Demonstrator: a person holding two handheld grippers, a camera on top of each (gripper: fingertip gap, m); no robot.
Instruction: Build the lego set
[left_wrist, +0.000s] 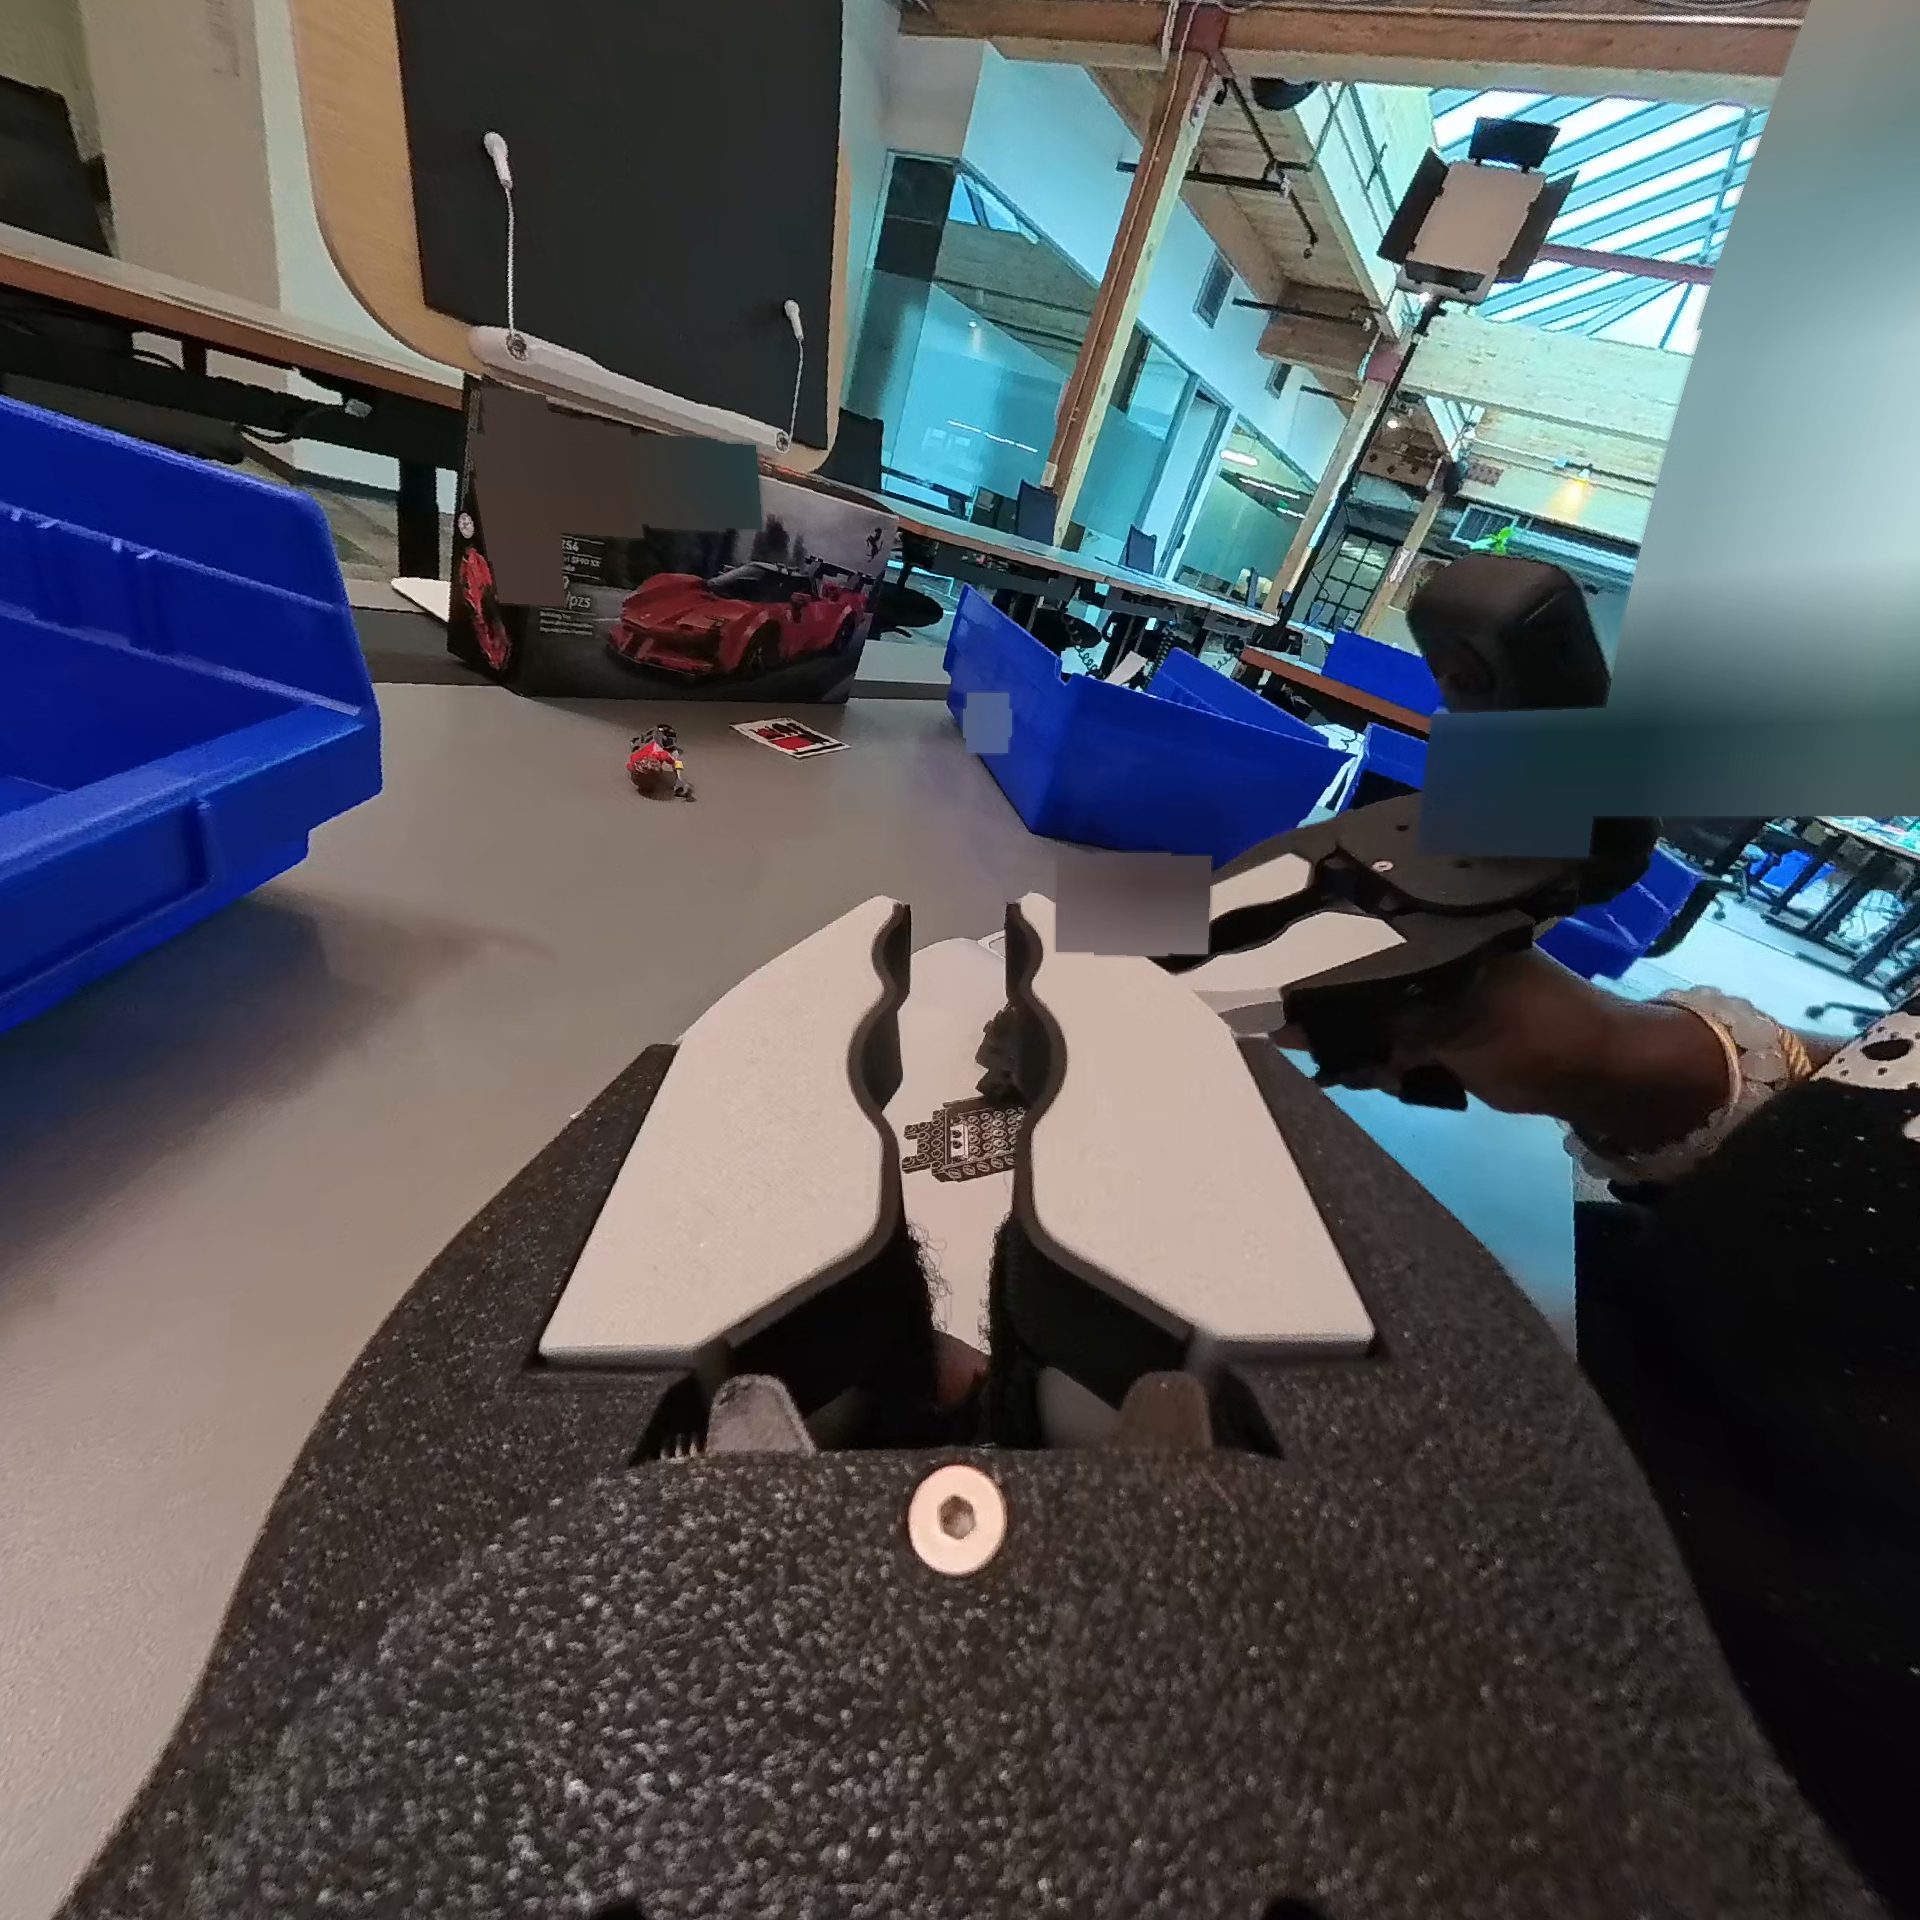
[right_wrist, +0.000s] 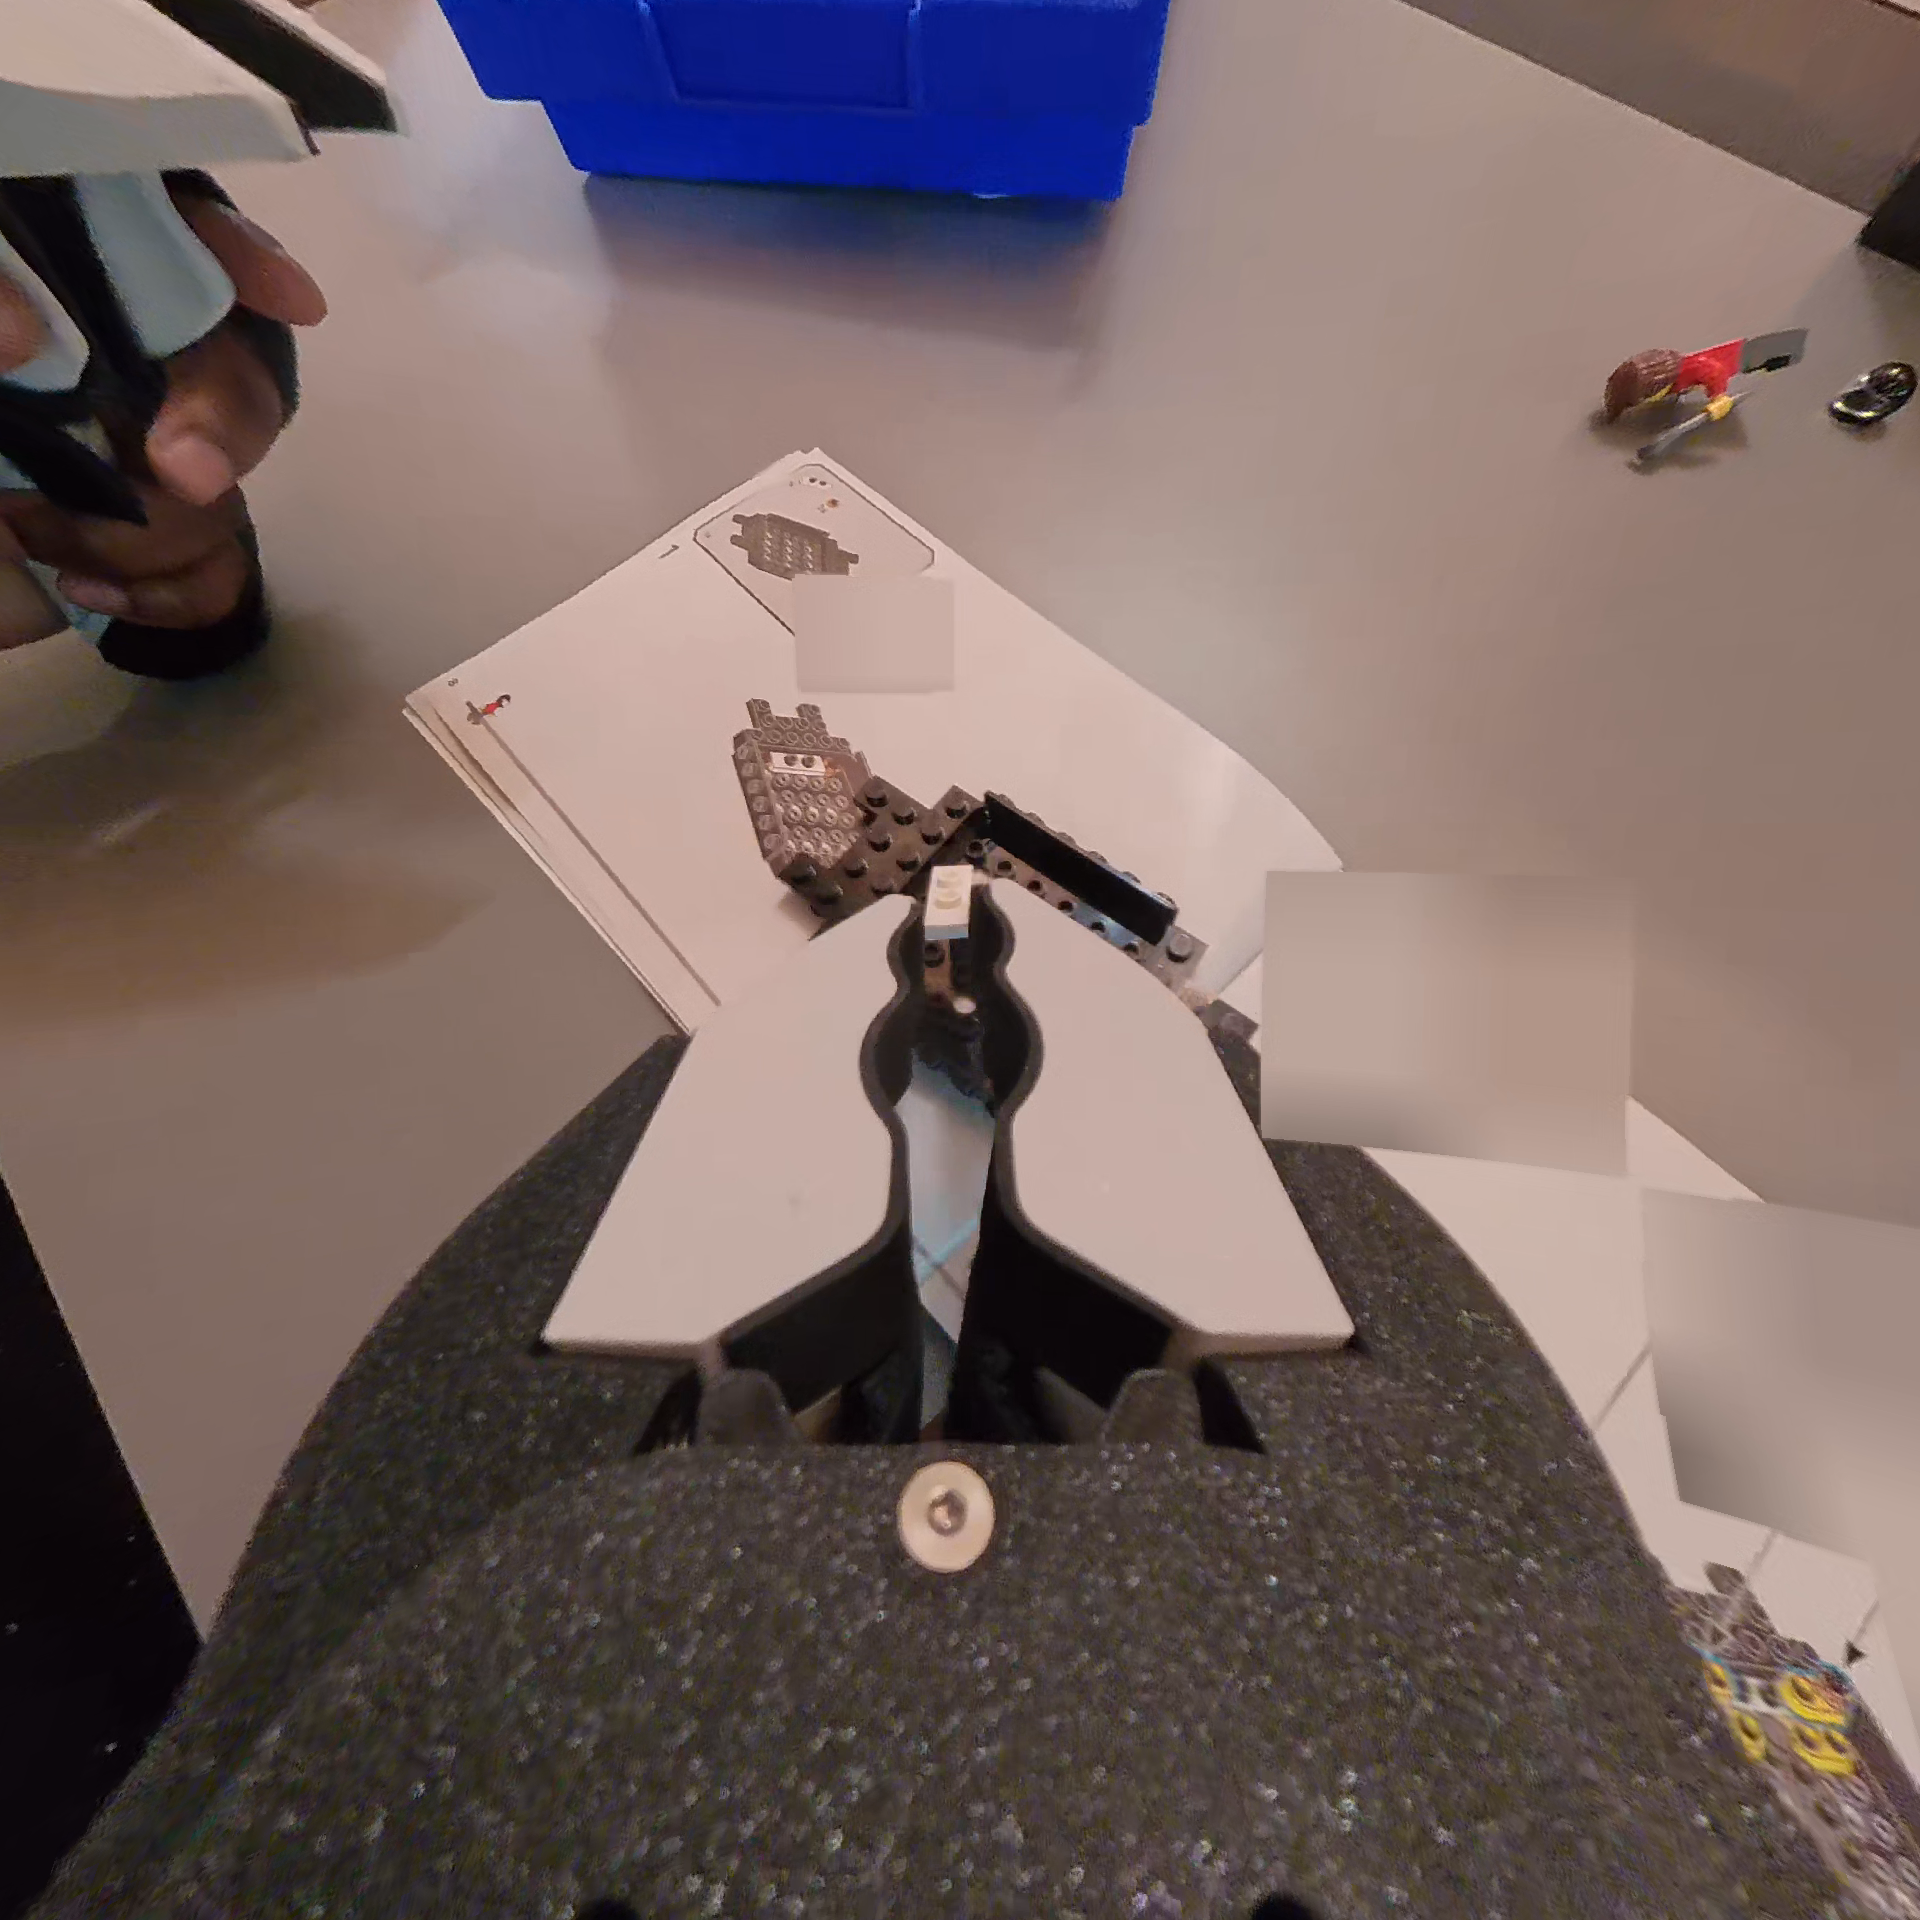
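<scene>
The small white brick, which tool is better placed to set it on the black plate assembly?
Right, probably. The right tool already grips the small white brick directly over the black plate assembly on the instruction booklet. The left tool sits off to the side with nothing white between its fingers.

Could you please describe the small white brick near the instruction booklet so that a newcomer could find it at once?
Start at the open white instruction booklet lying on the grey table; a black studded plate assembly rests on its page. Just above that plate, the small white two-stud brick sits clamped between the fingers of the right gripper. It is the only white piece among black ones.
</scene>
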